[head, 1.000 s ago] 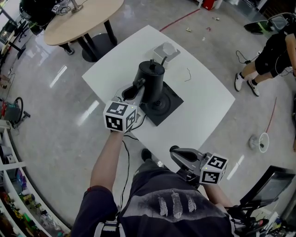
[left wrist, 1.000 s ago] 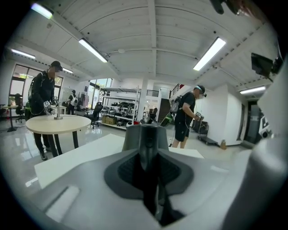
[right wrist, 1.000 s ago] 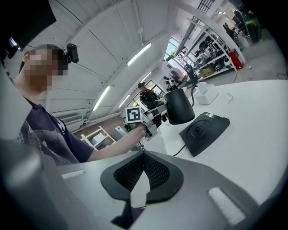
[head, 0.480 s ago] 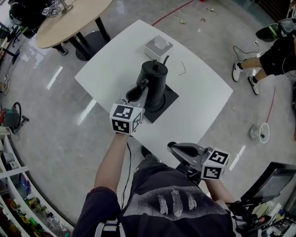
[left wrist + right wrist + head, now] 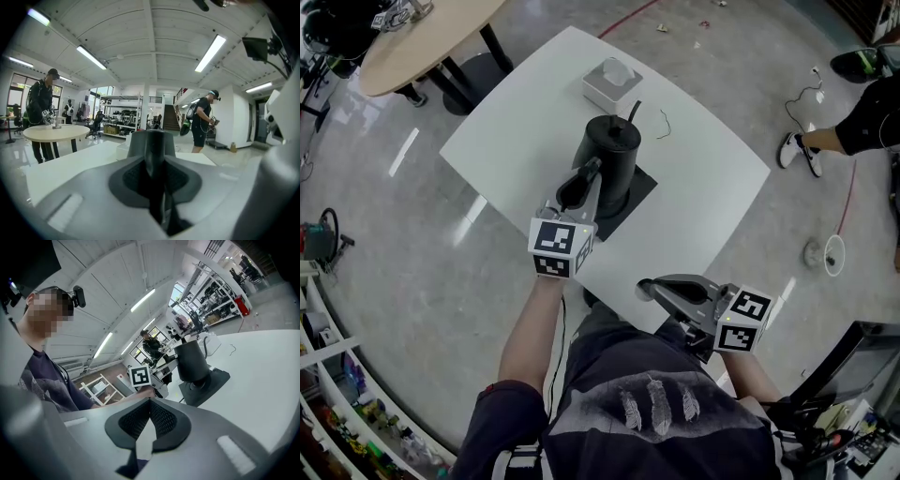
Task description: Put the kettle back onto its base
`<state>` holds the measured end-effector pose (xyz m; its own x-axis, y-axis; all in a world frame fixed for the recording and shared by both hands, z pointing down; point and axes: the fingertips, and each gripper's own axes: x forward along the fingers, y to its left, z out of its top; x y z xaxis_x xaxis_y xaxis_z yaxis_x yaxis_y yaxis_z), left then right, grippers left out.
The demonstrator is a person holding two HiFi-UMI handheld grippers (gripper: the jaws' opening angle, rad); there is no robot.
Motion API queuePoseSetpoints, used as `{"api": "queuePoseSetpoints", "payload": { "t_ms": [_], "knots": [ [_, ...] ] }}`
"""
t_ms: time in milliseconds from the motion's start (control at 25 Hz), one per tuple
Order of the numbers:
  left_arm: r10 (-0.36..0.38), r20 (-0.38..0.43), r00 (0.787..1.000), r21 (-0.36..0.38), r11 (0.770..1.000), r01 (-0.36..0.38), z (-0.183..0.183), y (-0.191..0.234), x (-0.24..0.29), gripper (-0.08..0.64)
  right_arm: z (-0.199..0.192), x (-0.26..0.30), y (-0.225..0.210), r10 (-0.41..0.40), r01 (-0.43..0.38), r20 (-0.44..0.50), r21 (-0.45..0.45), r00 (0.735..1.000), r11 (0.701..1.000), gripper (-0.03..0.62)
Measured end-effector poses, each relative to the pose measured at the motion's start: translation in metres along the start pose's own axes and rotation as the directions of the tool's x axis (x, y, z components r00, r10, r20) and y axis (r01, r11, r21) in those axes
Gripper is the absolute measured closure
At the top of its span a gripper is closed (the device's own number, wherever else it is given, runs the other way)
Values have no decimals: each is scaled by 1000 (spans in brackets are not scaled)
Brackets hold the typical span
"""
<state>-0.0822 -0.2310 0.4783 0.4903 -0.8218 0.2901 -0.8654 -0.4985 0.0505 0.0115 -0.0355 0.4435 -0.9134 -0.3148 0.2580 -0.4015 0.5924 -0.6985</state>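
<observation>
The black kettle (image 5: 614, 155) stands upright over the black square mat (image 5: 643, 187) in the middle of the white table (image 5: 712, 192). It covers its round base, a rim of which shows in the right gripper view (image 5: 200, 385); whether it sits fully down I cannot tell. My left gripper (image 5: 579, 187) is shut on the kettle's handle (image 5: 575, 186); in the left gripper view the handle (image 5: 154, 154) fills the gap between the jaws. My right gripper (image 5: 654, 287) hovers off the table's near edge, jaws together and holding nothing (image 5: 150, 401).
A white box (image 5: 609, 80) sits at the table's far side, with a thin bent wire (image 5: 664, 122) beside it. A round wooden table (image 5: 412, 37) stands at the far left. A person's legs (image 5: 853, 117) are at the right, with cables on the floor.
My left gripper carried the kettle to the right and down, from beside the round base to over it. The base, seen bare on the mat before, is now covered. The right gripper stayed put.
</observation>
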Motion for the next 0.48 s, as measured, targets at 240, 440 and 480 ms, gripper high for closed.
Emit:
{"api": "queuePoseSetpoints", "payload": {
  "t_ms": [240,440,480],
  "knots": [
    [9,33,999,26,1000,-10,-9,-10,-11,505,2,0,0,3,-3,0,-6,1000,1000,592],
    [18,52,998,6,1000,-19,-14,-15,-16,503,7,3,1,7,-7,-9,-21,1000,1000,592],
    [17,53,998,5,1000,-17,-16,-15,-17,503,8,3,1,7,-8,-10,-22,1000,1000,591]
  ]
}}
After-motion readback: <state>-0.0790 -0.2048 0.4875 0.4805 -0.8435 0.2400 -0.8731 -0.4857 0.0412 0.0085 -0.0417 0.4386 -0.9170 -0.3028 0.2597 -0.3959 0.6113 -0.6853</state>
